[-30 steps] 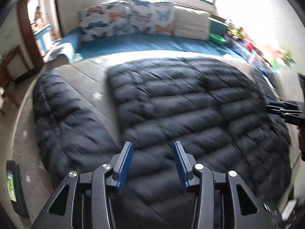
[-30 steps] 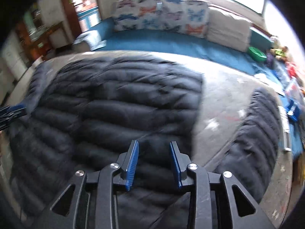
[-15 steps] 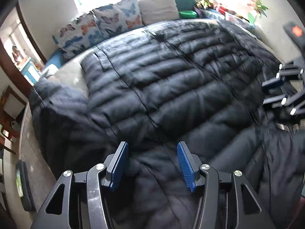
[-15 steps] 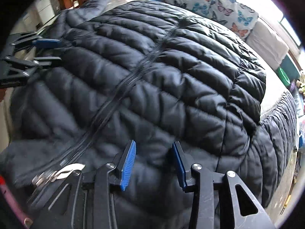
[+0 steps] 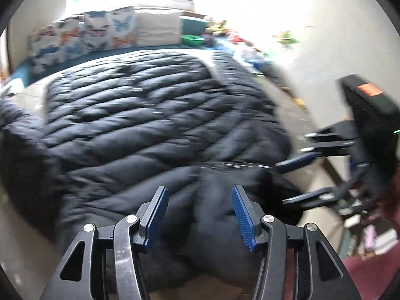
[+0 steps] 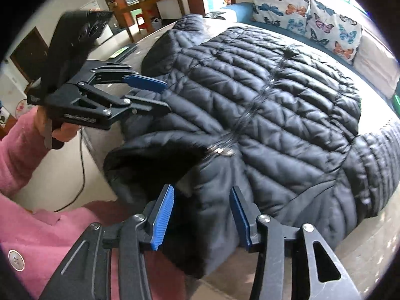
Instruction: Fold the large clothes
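Across a pale table [image 6: 375, 227] we see one large black quilted jacket [image 6: 275, 105] spread flat, front up, its zipper [image 6: 250, 115] running down the middle and its collar end hanging over the near edge. We count two grippers, each with two blue-padded fingers. Both sit with their jaws parted, grasping nothing: the left gripper [image 5: 198, 212] hovers over the jacket's near end, and the right gripper [image 6: 201, 215] hovers just above the collar.

From the right wrist view we also see the left gripper from the side, held by a hand [image 6: 60, 130] in a pink sleeve [image 6: 17, 155], beside the jacket's edge. This view alone shows a wooden desk [image 6: 147, 2] and a doorway behind. The left wrist view, which is blurred, alone shows a green bowl [image 5: 192, 40] beyond the table; its contents we cannot make out. Both views show butterfly-print cushions [image 6: 307, 17] on a blue sofa [image 6: 240, 12].
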Demonstrator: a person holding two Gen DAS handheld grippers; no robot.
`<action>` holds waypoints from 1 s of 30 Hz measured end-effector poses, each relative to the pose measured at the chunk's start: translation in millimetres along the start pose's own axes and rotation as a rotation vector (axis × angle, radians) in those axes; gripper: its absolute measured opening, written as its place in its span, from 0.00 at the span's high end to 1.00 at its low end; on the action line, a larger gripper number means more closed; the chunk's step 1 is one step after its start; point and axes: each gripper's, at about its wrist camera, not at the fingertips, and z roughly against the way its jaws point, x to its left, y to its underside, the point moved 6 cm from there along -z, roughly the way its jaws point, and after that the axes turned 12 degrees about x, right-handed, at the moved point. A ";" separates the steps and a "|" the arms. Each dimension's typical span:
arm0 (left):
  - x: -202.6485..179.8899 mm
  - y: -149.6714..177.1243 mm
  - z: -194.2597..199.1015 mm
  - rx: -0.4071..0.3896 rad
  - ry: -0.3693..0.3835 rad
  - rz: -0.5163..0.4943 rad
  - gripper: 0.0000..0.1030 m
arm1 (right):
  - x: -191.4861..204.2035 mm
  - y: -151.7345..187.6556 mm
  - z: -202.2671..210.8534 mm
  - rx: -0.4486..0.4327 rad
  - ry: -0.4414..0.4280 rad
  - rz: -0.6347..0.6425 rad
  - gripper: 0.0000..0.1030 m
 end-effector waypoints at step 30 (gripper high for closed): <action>-36.8 39.8 -40.9 0.145 0.015 -0.140 0.85 | -12.8 32.1 -2.3 -0.031 -0.022 -0.010 0.73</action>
